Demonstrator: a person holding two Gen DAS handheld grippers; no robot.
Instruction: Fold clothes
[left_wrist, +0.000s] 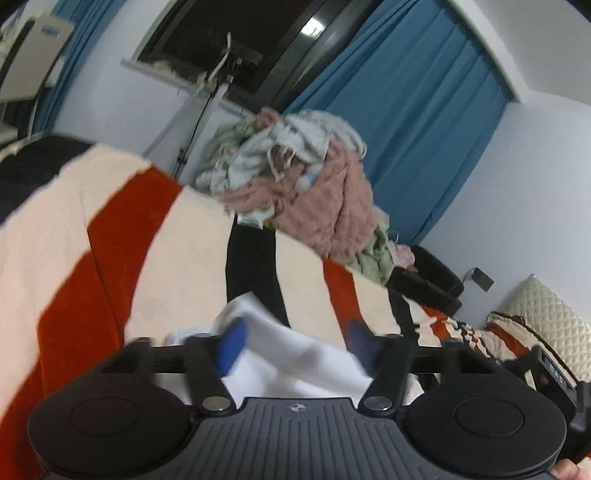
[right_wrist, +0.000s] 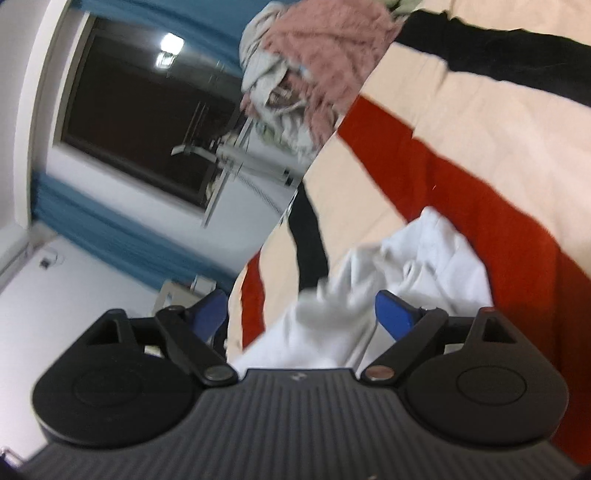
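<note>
Left gripper spread over white garment, right gripper spread, only left view shows quilted pillow

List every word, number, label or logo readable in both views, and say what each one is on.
No text reads clearly.
Small round emblem on the left tool body: a logo, no letters.
Same emblem on the right tool body: blurred.
Pale characters on a black device at the right edge of the left view: too blurred to read.
Blue mark on the white unit at top left: too small to read.
</note>
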